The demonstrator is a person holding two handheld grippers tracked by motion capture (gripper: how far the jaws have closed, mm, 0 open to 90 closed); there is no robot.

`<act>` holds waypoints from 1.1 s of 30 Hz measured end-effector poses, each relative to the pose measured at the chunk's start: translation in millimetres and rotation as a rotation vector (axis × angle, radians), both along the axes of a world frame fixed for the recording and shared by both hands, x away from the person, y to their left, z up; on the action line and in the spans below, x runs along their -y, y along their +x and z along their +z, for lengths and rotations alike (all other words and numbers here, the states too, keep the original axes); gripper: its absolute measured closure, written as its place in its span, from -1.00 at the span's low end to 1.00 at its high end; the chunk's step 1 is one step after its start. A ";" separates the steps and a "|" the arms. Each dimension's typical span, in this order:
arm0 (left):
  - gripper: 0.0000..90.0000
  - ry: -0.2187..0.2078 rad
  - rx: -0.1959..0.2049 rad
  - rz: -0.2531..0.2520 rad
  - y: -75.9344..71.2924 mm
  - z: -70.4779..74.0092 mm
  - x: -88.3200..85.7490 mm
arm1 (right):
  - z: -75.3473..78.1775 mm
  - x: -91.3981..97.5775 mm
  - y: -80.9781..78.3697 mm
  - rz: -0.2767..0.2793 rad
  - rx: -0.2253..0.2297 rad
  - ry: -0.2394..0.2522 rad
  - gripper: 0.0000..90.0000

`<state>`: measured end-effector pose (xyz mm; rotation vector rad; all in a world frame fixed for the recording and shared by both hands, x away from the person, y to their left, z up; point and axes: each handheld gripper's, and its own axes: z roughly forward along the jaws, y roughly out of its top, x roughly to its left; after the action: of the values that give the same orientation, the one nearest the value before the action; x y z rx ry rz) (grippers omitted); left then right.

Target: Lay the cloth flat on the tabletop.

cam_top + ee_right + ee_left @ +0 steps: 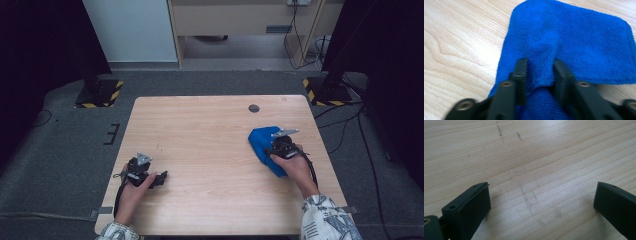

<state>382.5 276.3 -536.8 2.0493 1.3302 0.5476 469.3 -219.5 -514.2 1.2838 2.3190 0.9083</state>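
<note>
A blue cloth lies crumpled on the right side of the wooden table. My right gripper sits on top of it, held by the person's right hand. In the right gripper view the two black jaws pinch a raised fold of the blue cloth, and the right gripper is shut on that fold. My left gripper rests low at the table's front left, away from the cloth. In the left gripper view the left gripper stands open over bare wood with nothing between its jaws.
A small dark round hole sits near the table's far edge. Two black stands with yellow-and-black striped bases stand on the floor beyond the far corners. Cables run on the floor at right.
</note>
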 end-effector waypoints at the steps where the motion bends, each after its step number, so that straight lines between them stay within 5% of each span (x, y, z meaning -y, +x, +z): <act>1: -1.00 0.000 0.000 0.000 0.0 0.0 0.0 | 2.0 0.6 -0.8 0.007 0.014 0.002 0.72; 8: -1.00 -0.001 0.000 -0.001 0.1 0.0 0.0 | 19.1 4.1 -4.6 -0.005 0.049 0.074 0.79; 19: -1.00 -0.001 0.000 -0.001 0.1 0.0 0.0 | 64.1 -5.9 -19.1 0.054 0.144 0.169 0.80; 33: -1.00 -0.001 0.000 -0.002 0.2 0.0 0.0 | 94.8 -38.7 -32.1 0.143 0.190 0.191 0.80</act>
<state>382.7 276.3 -536.9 2.0500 1.3275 0.5461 437.2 -180.7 -419.4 1.0580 2.2393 1.2680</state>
